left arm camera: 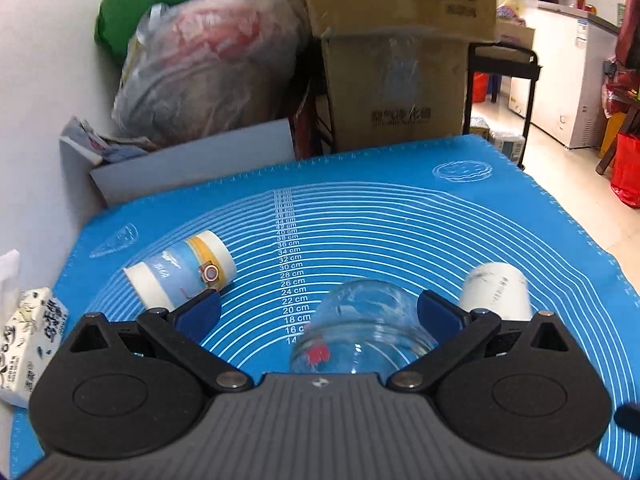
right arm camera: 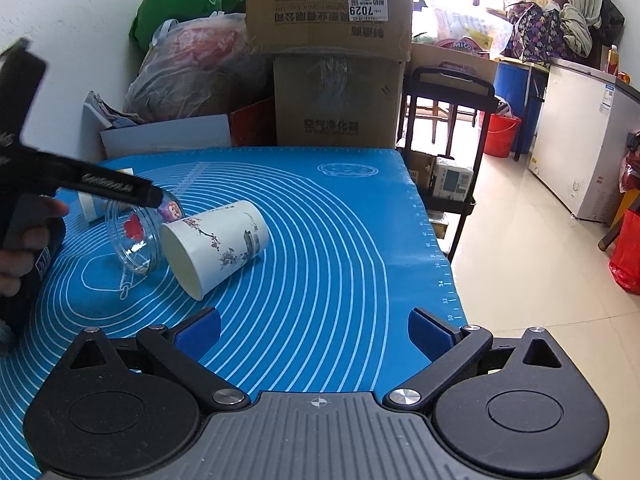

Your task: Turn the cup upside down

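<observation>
Reaching with the left claw (left arm camera: 318, 308) toward the glass cup (left arm camera: 360, 328), lying on its side on the blue mat (left arm camera: 400, 208), mouth end near the camera. Holding the two blue pads wide apart, one on each side of the glass, not pinching it yet. Looks like the grab step, with the flip not yet begun.

Keeping the right claw (right arm camera: 316, 332) low over a bare part of the mat, pads wide apart too, holding nothing.

Seen just beside the glass on its right: a flower paper cup (right arm camera: 216, 246), also tipped over. Seen off to the left: a blue paper cup (left arm camera: 180, 270), on its side as well.

Could go wrong in a few ways. Round and smooth, so may roll away if pushed by one pad before the other. May slip out during the turn if pinched too softly or too near the rim. May bump the flower paper cup and send it rolling, being so close. May tip back over if let go before standing flat on its mouth.
</observation>
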The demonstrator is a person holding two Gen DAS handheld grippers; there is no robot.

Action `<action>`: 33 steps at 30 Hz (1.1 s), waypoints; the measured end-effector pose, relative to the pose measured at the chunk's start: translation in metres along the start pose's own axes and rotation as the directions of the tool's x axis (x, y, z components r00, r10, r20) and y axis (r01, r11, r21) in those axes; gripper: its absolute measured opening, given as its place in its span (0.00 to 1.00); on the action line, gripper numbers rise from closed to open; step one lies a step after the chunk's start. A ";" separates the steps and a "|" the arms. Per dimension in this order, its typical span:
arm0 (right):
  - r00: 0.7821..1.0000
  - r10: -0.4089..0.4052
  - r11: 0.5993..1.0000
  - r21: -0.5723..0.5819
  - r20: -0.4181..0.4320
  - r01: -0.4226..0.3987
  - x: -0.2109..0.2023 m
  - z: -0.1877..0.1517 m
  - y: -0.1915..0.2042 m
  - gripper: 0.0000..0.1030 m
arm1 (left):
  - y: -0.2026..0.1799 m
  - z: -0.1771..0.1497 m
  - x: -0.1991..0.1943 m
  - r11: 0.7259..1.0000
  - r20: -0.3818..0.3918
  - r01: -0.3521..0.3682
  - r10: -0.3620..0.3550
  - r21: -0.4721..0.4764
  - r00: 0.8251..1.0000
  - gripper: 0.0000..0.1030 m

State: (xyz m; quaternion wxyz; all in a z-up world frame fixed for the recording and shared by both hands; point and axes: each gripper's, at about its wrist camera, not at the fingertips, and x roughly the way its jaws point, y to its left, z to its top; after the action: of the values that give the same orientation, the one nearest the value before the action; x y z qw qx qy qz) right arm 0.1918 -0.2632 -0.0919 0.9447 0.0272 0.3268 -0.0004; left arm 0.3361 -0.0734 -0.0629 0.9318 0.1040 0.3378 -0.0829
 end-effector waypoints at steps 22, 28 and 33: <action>1.000 0.010 1.000 0.016 -0.015 -0.010 0.008 -0.002 -0.004 0.99 | -0.016 0.019 0.026 0.984 -0.231 0.179 -0.179 -0.024 0.956 0.72; 1.000 0.009 1.000 0.023 -0.020 -0.008 0.009 -0.001 -0.007 0.99 | -0.020 0.019 0.023 0.988 -0.244 0.151 -0.149 -0.009 0.958 0.71; 1.000 0.014 1.000 0.022 -0.018 -0.014 0.010 0.001 -0.007 0.99 | -0.021 0.016 0.016 0.991 -0.231 0.136 -0.131 0.006 0.964 0.70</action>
State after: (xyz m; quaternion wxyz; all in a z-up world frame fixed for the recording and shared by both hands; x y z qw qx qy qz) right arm 0.1998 -0.2701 -0.0976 0.9414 0.0397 0.3349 0.0030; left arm 0.3535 -0.0986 -0.0646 0.8776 0.0999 0.4486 -0.1366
